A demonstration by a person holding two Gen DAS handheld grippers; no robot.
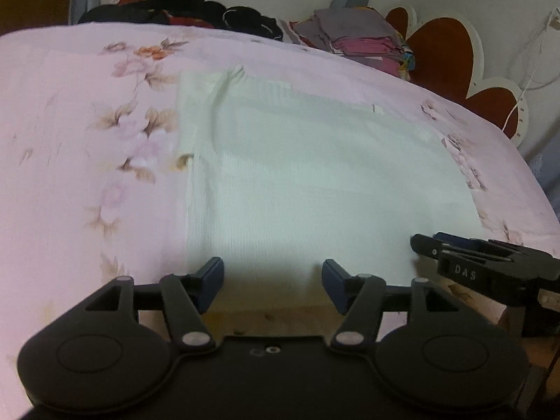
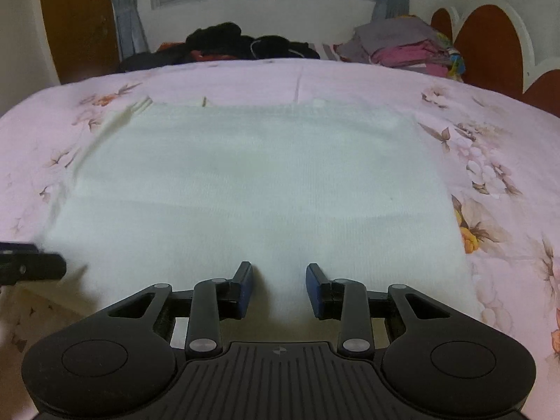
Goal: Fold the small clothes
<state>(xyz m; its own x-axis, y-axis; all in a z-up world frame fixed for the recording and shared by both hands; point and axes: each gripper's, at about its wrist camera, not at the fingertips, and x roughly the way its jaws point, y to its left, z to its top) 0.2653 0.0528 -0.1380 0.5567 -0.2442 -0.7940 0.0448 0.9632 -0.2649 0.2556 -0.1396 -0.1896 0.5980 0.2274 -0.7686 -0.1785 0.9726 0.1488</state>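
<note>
Garment: a white ribbed cloth (image 2: 252, 189) lies flat on the pink floral bed sheet (image 2: 490, 161); its near hem runs under both claws.
Left claw (image 1: 272, 285): fingers spread wide at the near hem, nothing between them.
Right claw (image 2: 279, 288): fingers apart over the near hem, holding nothing; in the left wrist view only its side shows.
Far edge: dark clothes (image 2: 241, 43) and a folded stack (image 2: 402, 47), partly hidden behind the bed's curve.
Blur: garment type unclear.
</note>
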